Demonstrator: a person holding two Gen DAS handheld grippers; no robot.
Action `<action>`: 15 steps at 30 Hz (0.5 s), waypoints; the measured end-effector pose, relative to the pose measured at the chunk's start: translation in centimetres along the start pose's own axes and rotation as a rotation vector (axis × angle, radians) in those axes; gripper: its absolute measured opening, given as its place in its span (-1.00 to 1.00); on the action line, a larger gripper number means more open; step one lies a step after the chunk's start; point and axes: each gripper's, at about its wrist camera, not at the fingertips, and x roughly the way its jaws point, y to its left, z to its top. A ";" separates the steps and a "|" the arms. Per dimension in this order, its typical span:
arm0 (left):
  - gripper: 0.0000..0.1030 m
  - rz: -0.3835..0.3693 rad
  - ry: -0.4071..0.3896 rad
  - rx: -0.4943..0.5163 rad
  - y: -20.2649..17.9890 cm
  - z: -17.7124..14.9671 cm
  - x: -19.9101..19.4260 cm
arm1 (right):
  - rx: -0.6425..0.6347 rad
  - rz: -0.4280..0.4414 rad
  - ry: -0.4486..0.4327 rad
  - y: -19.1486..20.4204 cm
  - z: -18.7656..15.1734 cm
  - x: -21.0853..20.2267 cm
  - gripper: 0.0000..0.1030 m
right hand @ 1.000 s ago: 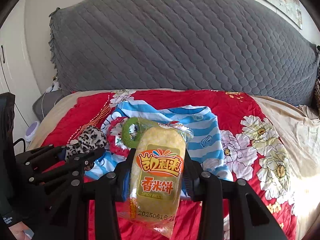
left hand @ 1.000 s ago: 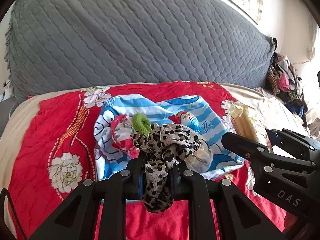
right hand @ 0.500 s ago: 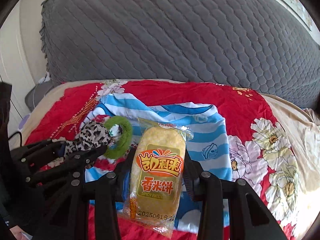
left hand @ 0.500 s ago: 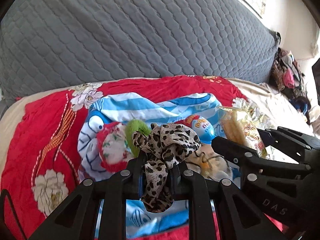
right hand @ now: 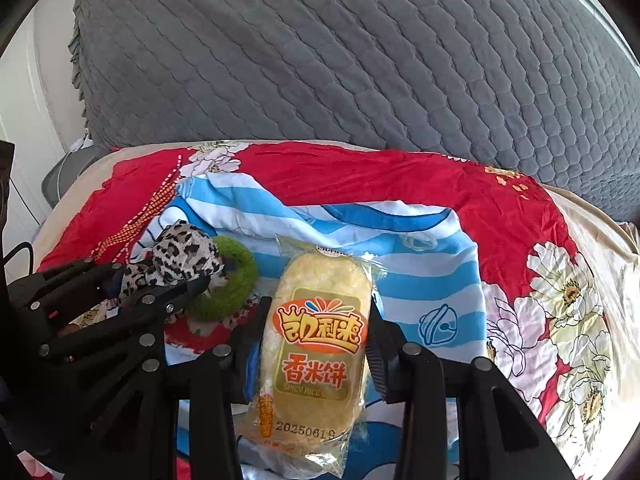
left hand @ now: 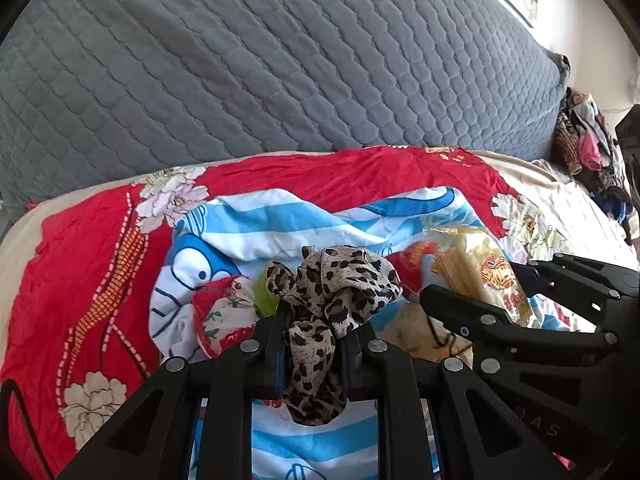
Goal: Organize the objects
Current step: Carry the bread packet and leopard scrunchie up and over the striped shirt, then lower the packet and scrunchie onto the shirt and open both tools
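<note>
The left hand-held gripper (left hand: 316, 344) is closed almost fully on a leopard-print scrunchie (left hand: 336, 292), the fabric bunched above the fingertips and hanging below them. The right hand-held gripper (right hand: 316, 344) stands partly open, its two fingers pressed against the sides of a rice cracker packet (right hand: 316, 348), which stands upright between them with its yellow and orange label facing the camera.

Both hover over a blue-and-white striped cloth (right hand: 416, 276) spread on a red floral bedspread (right hand: 500, 208). Just beyond the left hand-held gripper's fingertips, and to their left, a red floral pouch (left hand: 224, 316) lies on the cloth, with a green fuzzy scrunchie (right hand: 232, 284) next to it. In the right wrist view the green scrunchie sits to the left of the packet, beside the left hand-held gripper's tips. The two hand-held grippers are close together, side by side. A grey quilted headboard cover (left hand: 280, 60) rises behind the bed. A heap of clothes (left hand: 588, 148) lies far off to the right of the left hand-held gripper.
</note>
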 end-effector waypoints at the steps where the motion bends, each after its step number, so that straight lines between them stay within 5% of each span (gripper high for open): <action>1: -0.62 0.009 -0.002 0.006 0.0 0.0 0.0 | 0.002 -0.001 0.004 -0.1 0.0 0.2 -0.18; 15: -0.56 0.027 0.013 -0.002 0.1 -0.4 1.3 | 0.010 -0.010 0.046 -0.4 -0.6 2.1 -0.18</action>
